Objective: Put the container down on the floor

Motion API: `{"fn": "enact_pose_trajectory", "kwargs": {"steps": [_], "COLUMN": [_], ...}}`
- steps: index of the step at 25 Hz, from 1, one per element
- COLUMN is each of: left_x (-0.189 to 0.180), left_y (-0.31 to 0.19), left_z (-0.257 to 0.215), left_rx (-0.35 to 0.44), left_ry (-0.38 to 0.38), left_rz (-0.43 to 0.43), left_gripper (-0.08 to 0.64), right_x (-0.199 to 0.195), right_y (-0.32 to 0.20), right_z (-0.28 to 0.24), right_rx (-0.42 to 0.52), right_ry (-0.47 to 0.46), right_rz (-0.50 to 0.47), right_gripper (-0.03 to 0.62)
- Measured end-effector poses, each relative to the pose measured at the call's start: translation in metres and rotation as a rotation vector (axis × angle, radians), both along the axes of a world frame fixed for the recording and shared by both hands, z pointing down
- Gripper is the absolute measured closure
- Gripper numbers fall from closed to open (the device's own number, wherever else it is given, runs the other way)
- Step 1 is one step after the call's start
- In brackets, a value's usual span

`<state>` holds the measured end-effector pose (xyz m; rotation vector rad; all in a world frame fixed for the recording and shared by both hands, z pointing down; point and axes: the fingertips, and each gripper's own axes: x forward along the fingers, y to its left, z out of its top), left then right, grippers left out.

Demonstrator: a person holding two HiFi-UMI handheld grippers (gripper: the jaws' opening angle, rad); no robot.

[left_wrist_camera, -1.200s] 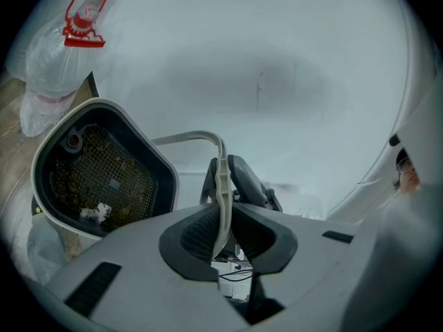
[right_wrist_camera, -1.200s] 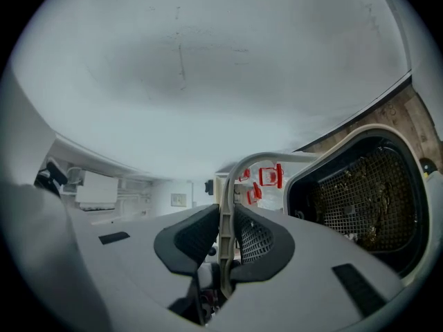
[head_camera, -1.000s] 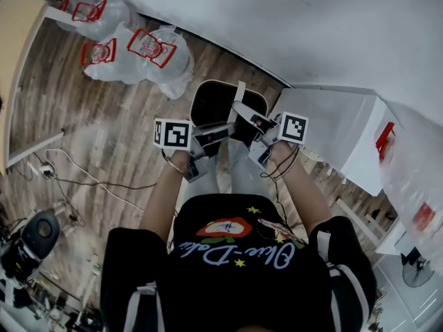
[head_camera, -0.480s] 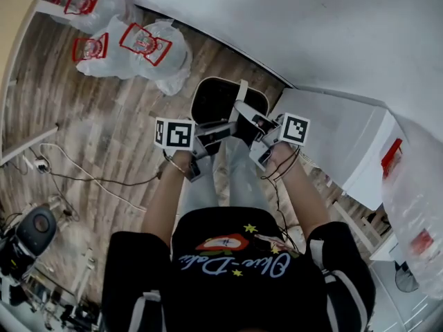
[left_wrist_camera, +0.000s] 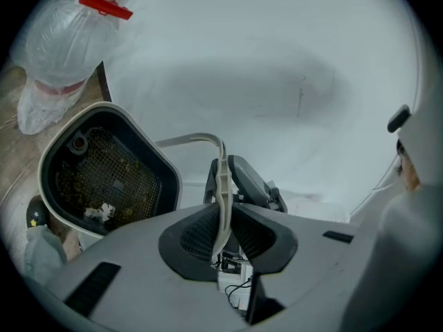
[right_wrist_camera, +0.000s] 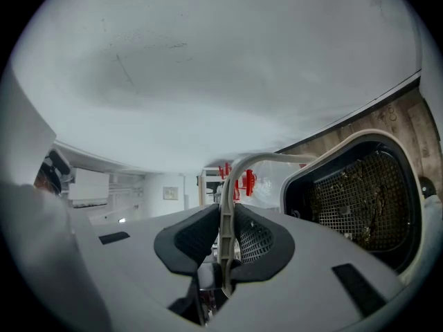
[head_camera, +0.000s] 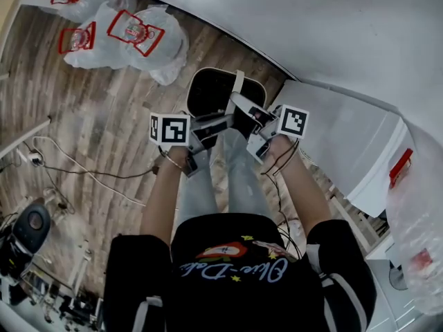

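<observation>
The left tool (left_wrist_camera: 221,220) and the right tool (right_wrist_camera: 223,235) are each clamped on the thin beige handle (left_wrist_camera: 220,175) of the white, mesh-lined container (head_camera: 214,92), which hangs just before the white wall (head_camera: 277,12).

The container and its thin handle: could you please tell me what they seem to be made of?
The container has a smooth, matte off-white shell, probably plastic, and is dark inside. Its floor is a fine black mesh, likely coated metal wire, speckled with crumbs. The handle is a pale, thin strap bent into a loop; it looks like plastic, though painted metal is possible.
</observation>
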<state>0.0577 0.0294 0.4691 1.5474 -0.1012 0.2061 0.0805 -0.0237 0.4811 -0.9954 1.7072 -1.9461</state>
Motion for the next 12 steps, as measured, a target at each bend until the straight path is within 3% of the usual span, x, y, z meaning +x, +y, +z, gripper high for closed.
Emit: {"fn": "enact_pose_trajectory", "kwargs": {"steps": [8, 12], "left_x": [0.002, 0.005], "left_y": [-0.006, -0.009], "left_z": [0.032, 0.046], "left_rx": [0.0, 0.0], "left_ry": [-0.008, -0.006], "left_rz": [-0.003, -0.002], "left_gripper": [0.506, 0.506], "right_x": [0.003, 0.003], "right_y": [-0.006, -0.011], "right_z": [0.031, 0.041], "right_rx": [-0.008, 0.042], "right_ry": [0.014, 0.012], "right_rz": [-0.005, -0.032], "right_gripper": [0.532, 0.532]}}
